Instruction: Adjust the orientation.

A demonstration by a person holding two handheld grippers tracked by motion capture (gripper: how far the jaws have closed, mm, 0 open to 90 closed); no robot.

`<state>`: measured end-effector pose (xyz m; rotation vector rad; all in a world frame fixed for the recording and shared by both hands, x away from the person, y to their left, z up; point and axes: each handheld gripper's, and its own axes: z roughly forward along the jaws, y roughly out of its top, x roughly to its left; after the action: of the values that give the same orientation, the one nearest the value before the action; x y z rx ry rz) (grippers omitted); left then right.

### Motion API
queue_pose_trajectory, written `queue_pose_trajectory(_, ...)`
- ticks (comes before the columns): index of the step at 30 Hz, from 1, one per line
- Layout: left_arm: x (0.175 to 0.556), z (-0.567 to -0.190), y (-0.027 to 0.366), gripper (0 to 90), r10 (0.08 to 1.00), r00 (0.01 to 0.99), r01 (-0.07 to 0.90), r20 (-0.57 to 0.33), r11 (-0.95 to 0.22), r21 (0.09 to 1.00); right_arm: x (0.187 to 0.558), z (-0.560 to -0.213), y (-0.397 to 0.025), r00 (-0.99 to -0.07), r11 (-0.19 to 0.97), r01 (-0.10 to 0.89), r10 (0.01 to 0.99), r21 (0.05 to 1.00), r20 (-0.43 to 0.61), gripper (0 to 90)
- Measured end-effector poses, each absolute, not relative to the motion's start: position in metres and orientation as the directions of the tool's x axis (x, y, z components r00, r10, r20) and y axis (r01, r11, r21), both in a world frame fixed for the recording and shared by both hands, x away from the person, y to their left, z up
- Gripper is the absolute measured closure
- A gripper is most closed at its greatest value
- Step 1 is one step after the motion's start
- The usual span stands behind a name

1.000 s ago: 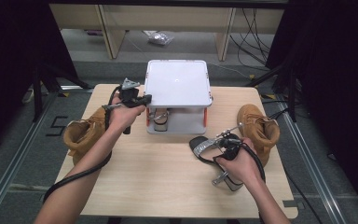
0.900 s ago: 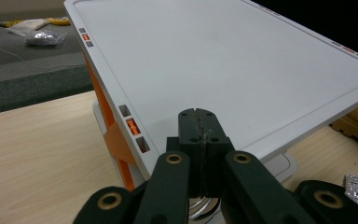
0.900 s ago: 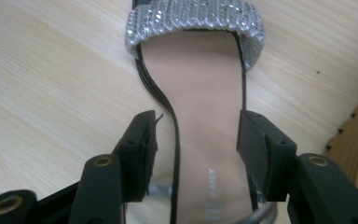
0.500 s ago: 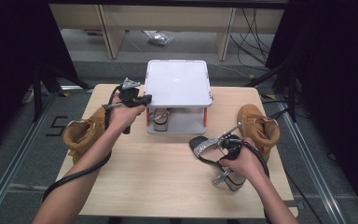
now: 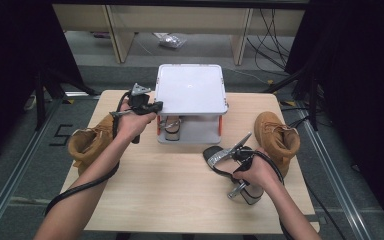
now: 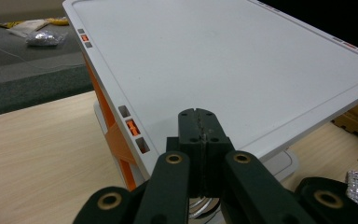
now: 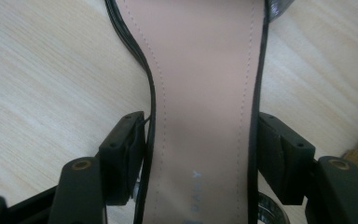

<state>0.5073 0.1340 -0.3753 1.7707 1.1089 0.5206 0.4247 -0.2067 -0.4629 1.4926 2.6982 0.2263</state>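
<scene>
The right gripper (image 5: 230, 156) has its jaws spread to either side of a high-heeled sandal (image 7: 200, 93), at the narrow waist of its pink insole. The left jaw sits against the thin black strap, and the right jaw stands just beside the sole's edge. Whether they press yet cannot be told, but the shoe lies between them. In the high view the sandal (image 5: 219, 159) rests on the desk (image 5: 170, 200) ahead of the right hand, its glittery toe band pointing toward the small two-tier rack (image 5: 192, 90).

The risk, as it looks, is a poor bite. The sole is smooth and slim, so a grip there could let the heavy heel end swing down or let the shoe twist once it leaves the desk. The loose strap beside the left jaw may get pinched instead of the sole, and then the shoe would dangle.

The left gripper (image 6: 198, 140) has its jaws pressed together with nothing between them. It hovers just at the near edge of the rack's grey top shelf (image 6: 223, 70).

A second sandal (image 5: 172, 127) already sits on the rack's lower shelf, so room there is tight, and the orange posts (image 6: 121, 140) narrow the opening. A tan boot (image 5: 277, 137) lies just to the right of the right gripper and could be knocked in a wide swing. Another tan boot (image 5: 90, 142) lies under the left forearm.
</scene>
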Motion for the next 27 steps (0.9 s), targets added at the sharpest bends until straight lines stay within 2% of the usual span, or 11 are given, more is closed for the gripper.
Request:
queue_pose_trajectory(5,0.508,-0.375,0.134,89.4,0.857,0.499,0.455,-0.125,-0.137,0.880,0.430,-0.469,-0.206,-0.538,0.530,0.838,0.842,0.130,0.040,38.0)
queue_pose_trajectory(12,0.507,-0.375,0.133,89.4,0.859,0.498,0.458,-0.120,-0.142,0.878,0.438,-0.475,-0.202,-0.574,0.571,0.813,0.819,0.112,-0.006,37.3)
queue_pose_trajectory(19,0.507,-0.374,0.134,89.4,0.858,0.502,0.458,-0.112,-0.154,0.875,0.439,-0.474,-0.199,-0.560,0.558,0.825,0.828,0.089,-0.003,41.2)
queue_pose_trajectory(22,0.507,-0.374,0.134,89.4,0.858,0.502,0.459,-0.111,-0.156,0.875,0.438,-0.472,-0.195,-0.511,0.509,0.858,0.860,0.059,0.011,42.3)
queue_pose_trajectory(27,0.507,-0.374,0.133,89.4,0.858,0.500,0.457,-0.116,-0.148,0.877,0.438,-0.472,-0.195,-0.530,0.530,0.846,0.848,0.058,-0.014,43.1)
